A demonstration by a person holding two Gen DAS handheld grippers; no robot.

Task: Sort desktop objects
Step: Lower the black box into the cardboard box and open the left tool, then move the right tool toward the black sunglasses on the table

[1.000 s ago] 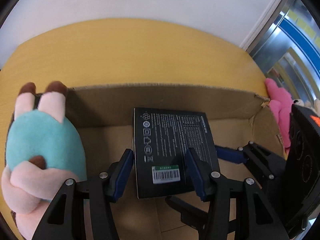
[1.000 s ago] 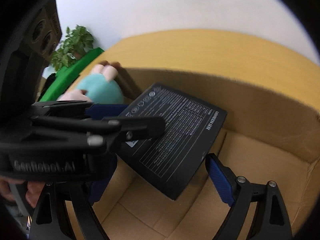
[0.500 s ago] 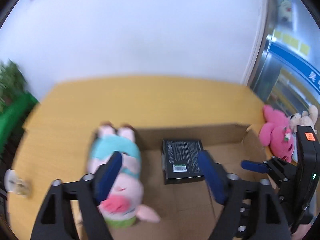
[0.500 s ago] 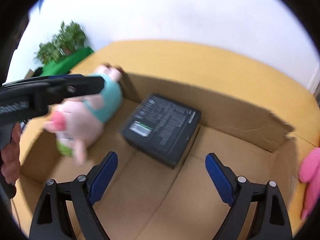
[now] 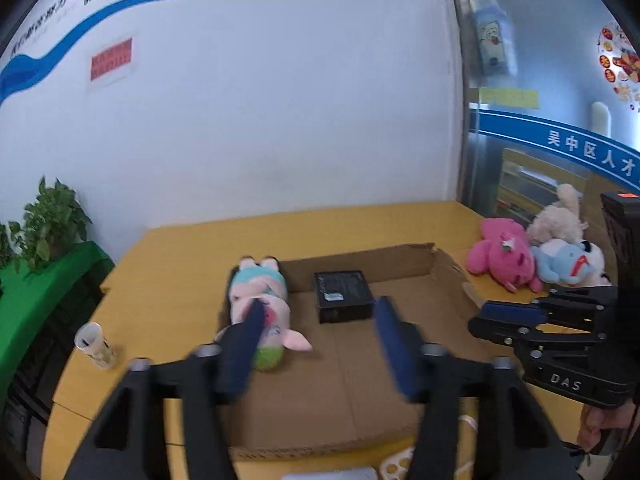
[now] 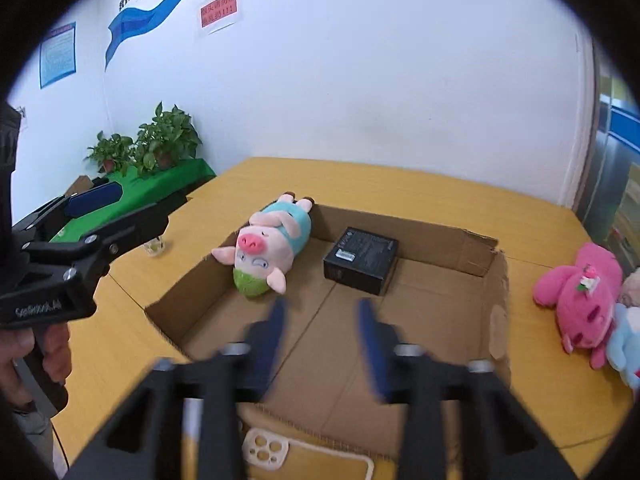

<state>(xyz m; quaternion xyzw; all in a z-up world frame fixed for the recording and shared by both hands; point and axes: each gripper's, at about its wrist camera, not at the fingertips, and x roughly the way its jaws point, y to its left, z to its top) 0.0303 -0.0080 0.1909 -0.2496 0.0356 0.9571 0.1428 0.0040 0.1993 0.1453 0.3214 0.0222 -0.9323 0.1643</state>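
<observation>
A shallow cardboard box (image 5: 360, 400) (image 6: 440, 312) lies open on the yellow table. Inside it, a pink pig plush in a teal shirt (image 5: 262, 296) (image 6: 272, 248) rests at the left, and a black carton with white print (image 5: 342, 294) (image 6: 362, 260) sits beside it near the back wall. My left gripper (image 5: 319, 306) hangs above the box's near half, its blurred jaws closing with nothing between them. My right gripper (image 6: 321, 304) is likewise raised over the box, jaws closing on nothing. Both stand well clear of the toys.
A pink plush (image 5: 502, 258) (image 6: 580, 292), a pale blue one (image 5: 568, 262) and a cream one (image 5: 560, 216) lie on the table right of the box. A paper cup (image 5: 94, 344) stands left of it. A white phone case (image 6: 266, 450) lies near the front edge.
Both grippers have pulled back and upward from the box; the black carton, earlier between their fingers, now lies free inside. Both pairs of jaws are narrower than half a second ago.
</observation>
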